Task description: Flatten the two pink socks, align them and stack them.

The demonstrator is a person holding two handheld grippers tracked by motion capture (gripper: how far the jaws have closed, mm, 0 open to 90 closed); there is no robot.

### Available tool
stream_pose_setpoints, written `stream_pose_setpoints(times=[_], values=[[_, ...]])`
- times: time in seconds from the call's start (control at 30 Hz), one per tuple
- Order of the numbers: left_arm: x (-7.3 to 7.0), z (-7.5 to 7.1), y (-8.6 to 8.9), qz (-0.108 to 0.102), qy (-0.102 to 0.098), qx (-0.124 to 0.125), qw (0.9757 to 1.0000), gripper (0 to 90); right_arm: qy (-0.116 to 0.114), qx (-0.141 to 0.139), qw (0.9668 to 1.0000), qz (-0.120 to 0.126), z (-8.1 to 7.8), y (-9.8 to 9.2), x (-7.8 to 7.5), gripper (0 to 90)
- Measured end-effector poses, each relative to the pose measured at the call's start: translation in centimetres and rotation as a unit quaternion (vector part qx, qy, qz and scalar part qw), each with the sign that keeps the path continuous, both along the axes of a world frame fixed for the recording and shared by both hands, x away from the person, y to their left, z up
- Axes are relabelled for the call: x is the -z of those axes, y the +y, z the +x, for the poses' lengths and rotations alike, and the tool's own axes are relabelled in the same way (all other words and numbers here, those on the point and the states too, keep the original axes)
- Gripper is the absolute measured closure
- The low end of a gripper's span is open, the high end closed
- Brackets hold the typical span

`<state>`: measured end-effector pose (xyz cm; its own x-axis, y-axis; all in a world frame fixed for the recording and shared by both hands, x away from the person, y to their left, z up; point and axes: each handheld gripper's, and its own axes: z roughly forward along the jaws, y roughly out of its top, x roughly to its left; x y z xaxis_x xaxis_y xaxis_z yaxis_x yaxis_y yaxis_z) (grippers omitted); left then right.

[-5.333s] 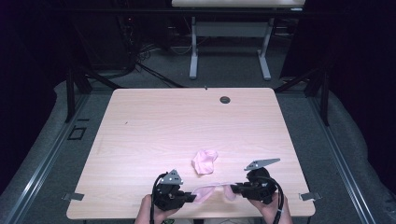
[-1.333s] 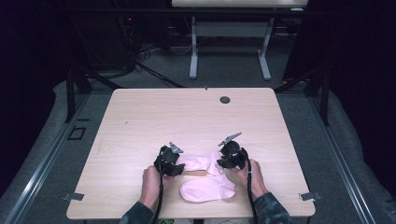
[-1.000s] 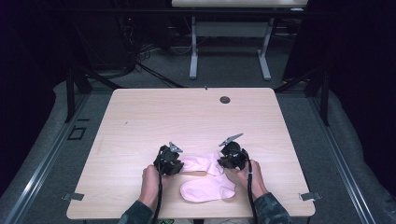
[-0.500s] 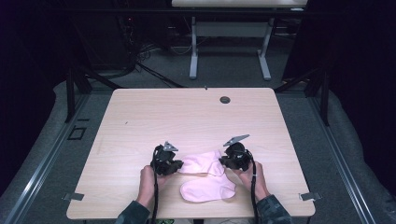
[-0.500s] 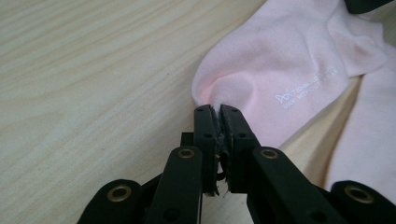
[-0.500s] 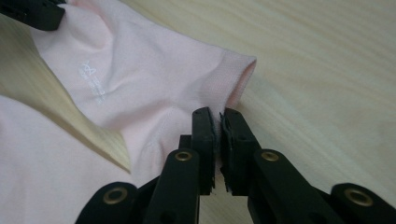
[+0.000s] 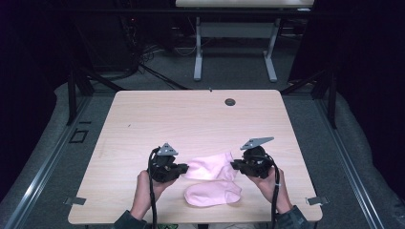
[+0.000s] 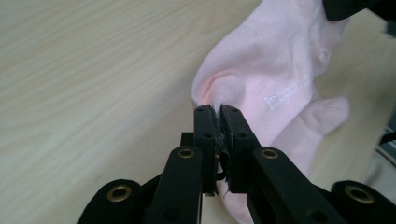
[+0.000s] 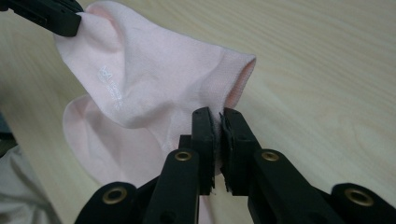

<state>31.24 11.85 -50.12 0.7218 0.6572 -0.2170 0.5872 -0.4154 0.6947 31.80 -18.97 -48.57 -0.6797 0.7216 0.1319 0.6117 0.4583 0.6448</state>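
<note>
A pale pink sock (image 7: 210, 168) hangs stretched between my two grippers, just above the wooden table (image 7: 191, 119). My left gripper (image 7: 185, 168) is shut on its toe end (image 8: 261, 70), the jaws pinching a fold of fabric at their tips (image 8: 218, 112). My right gripper (image 7: 234, 165) is shut on the ribbed cuff (image 9: 233, 79), with its own tips (image 9: 219, 116) clamped on the edge. A second pink sock (image 7: 212, 193) lies flat on the table under and in front of the held one, also seen as the lower sock (image 9: 107, 144).
A small dark grommet hole (image 7: 230, 101) sits near the table's far edge. The person's hands come in over the near edge. Beyond the table stand the white legs of another table (image 7: 234, 47) on a grey floor with cables.
Both grippers have risen and drawn slightly toward the near edge and apart. The sock between them has come up off the table and pulled taut. The lower sock has not moved.
</note>
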Motion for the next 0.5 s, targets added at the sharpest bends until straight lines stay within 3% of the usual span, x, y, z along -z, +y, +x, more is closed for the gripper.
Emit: stream_pose_setpoints(times=[0.07,0.3,0.4,0.5], values=[[0.4,-0.5,0.1,-0.01,0.014,0.01,0.9998,85.6,0.01,-0.004,0.9999,-0.003,-0.7,-0.3,0.1,84.3],[2.4,-2.3,-0.8,0.0,0.045,0.029,0.9986,85.5,0.066,-0.018,0.9976,-0.014,-2.0,-1.0,1.8,84.1],[3.7,-2.6,-1.3,0.023,0.055,0.028,0.9979,85.5,0.09,-0.013,0.9957,-0.017,-1.9,-1.2,3.1,84.0],[4.9,-2.8,-1.9,0.061,0.047,0.026,0.9967,85.3,0.108,-0.013,0.9936,-0.029,-1.6,-1.1,4.5,83.9]])
